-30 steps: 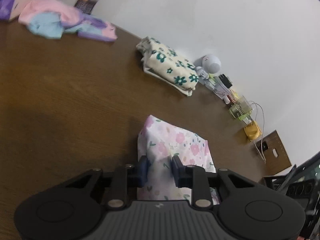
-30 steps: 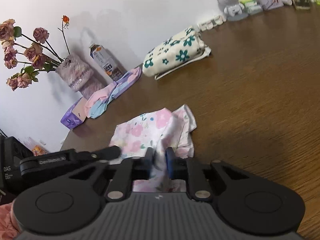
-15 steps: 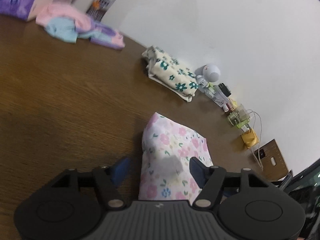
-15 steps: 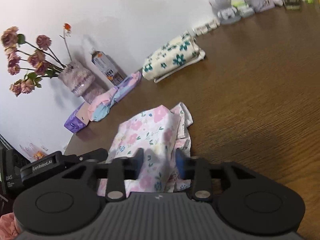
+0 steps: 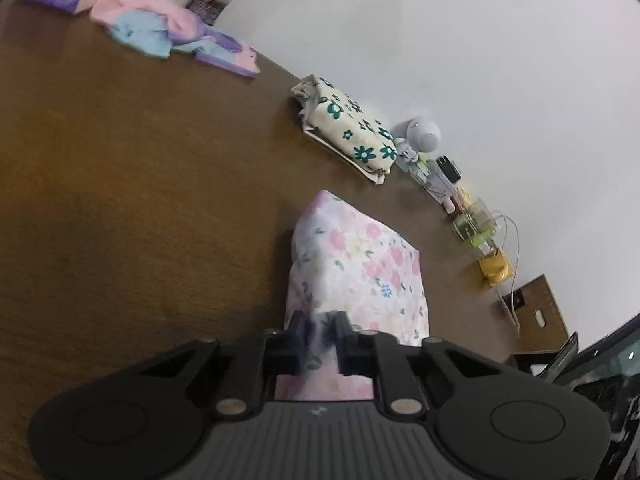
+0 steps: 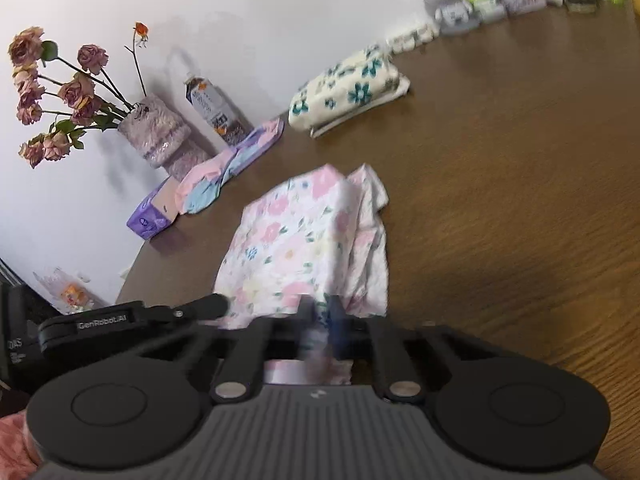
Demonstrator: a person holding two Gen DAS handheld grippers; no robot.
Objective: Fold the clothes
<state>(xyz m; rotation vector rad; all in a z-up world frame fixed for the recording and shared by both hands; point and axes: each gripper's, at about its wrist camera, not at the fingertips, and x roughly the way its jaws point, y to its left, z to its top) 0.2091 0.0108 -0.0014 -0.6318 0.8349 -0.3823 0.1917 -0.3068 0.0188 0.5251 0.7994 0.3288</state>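
A pink floral garment [image 5: 356,264] lies partly folded on the brown wooden table [image 5: 120,160]. My left gripper [image 5: 320,330] is shut on its near edge, and cloth shows between the two fingers. In the right wrist view the same garment [image 6: 296,236] rises in a fold, with a loose rumpled layer on its right side. My right gripper [image 6: 320,314] is shut on the near edge there too. The left gripper's black body [image 6: 132,320] sits just left of it.
A folded cream garment with green flowers [image 5: 348,128] lies near the wall. Pink and blue clothes [image 6: 216,184], a purple tissue box [image 6: 150,220], a drink carton [image 6: 212,108] and a vase of roses [image 6: 156,132] stand at the back left. Small items [image 5: 440,168] line the wall.
Both grippers held the garment a second ago, opened half a second ago, and have now shut again on its near edge. The garment lies flatter and more spread.
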